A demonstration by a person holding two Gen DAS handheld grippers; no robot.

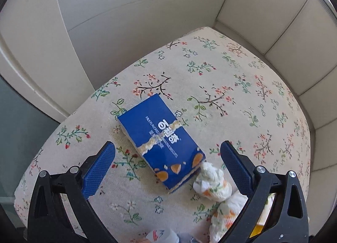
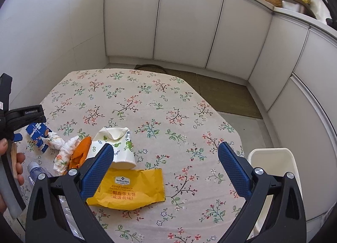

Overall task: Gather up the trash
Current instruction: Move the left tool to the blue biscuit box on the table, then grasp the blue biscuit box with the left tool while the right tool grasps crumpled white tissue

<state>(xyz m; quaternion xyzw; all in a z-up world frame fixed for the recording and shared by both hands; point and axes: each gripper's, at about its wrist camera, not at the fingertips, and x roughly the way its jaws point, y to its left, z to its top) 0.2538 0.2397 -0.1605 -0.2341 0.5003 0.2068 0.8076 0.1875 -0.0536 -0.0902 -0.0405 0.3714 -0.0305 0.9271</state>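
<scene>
A blue snack box (image 1: 163, 140) lies flat on the floral tablecloth (image 1: 231, 95), between and just beyond my open left gripper (image 1: 167, 148); it also shows in the right wrist view (image 2: 38, 135). Crumpled tissues (image 1: 212, 182) lie at its near right end and show again (image 2: 63, 152). In the right wrist view a crushed paper cup (image 2: 118, 144), an orange wrapper piece (image 2: 81, 152) and a yellow snack wrapper (image 2: 130, 190) lie before my open, empty right gripper (image 2: 165, 150). The left gripper (image 2: 12, 116) hovers over the box.
A white bin (image 2: 276, 158) stands off the table's right edge. A clear plastic bottle (image 2: 35, 171) lies at the near left. White cabinets (image 2: 189, 22) and a brown floor mat (image 2: 223, 93) are behind the table.
</scene>
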